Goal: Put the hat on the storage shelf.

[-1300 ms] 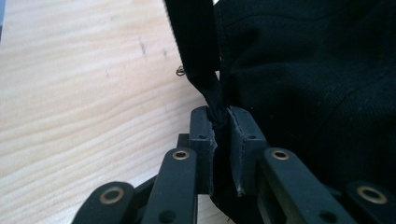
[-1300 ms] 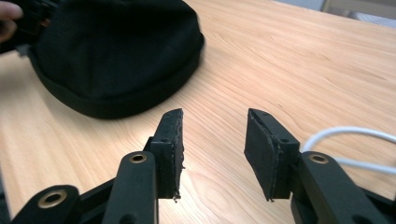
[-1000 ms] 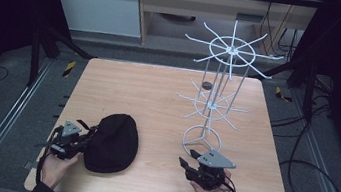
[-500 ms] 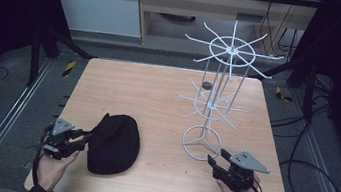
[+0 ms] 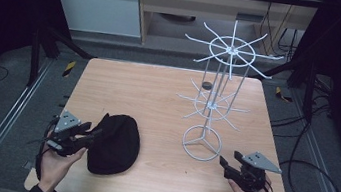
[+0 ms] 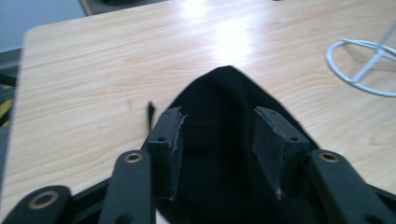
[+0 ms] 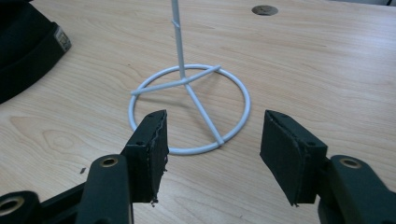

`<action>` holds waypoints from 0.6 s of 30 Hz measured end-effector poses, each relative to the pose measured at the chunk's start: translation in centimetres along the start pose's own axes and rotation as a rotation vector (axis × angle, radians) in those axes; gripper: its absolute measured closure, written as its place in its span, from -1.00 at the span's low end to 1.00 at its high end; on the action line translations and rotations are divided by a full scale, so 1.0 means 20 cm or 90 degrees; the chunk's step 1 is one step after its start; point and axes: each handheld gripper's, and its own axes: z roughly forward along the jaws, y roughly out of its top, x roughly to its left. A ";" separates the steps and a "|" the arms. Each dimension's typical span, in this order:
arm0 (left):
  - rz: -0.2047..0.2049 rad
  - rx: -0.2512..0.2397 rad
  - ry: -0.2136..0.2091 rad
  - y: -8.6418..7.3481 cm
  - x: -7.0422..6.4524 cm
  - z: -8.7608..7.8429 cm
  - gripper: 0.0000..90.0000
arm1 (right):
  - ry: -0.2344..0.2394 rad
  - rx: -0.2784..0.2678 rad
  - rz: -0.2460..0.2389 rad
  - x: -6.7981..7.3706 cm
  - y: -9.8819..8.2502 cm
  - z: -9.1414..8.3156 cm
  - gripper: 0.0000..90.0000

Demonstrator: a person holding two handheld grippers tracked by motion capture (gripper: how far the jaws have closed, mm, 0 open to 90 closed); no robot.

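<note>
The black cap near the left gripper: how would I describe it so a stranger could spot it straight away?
Start at the wooden table and go to its near left part, left of the white wire rack. There lies the black cap, a soft, dark, rounded heap of fabric just ahead of the left gripper. It is the table's one cloth thing.

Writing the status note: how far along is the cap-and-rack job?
Done: nothing hung; the white wire rack stands with bare arms. In hand: the left gripper, jaws just opening, hangs over the black cap lying on the table, not pinching it. The right gripper, jaws also opening, faces the rack's ring base, empty. Left: probably gripping and hanging the cap.
</note>
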 end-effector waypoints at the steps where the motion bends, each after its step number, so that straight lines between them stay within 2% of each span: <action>1: 0.005 0.004 -0.003 0.01 -0.01 0.01 0.13 | 0.001 -0.001 0.005 0.00 0.00 0.00 -0.09; 5: 0.005 0.026 -0.017 0.05 -0.05 0.08 0.10 | -0.005 0.008 0.009 -0.02 0.00 0.00 -0.11; 10: 0.016 0.057 -0.011 0.06 -0.09 0.16 0.08 | -0.008 0.021 0.006 -0.03 -0.01 0.01 -0.15; 18: 0.025 0.116 0.000 0.01 -0.09 0.25 0.11 | -0.007 0.036 -0.009 -0.01 -0.02 0.03 -0.17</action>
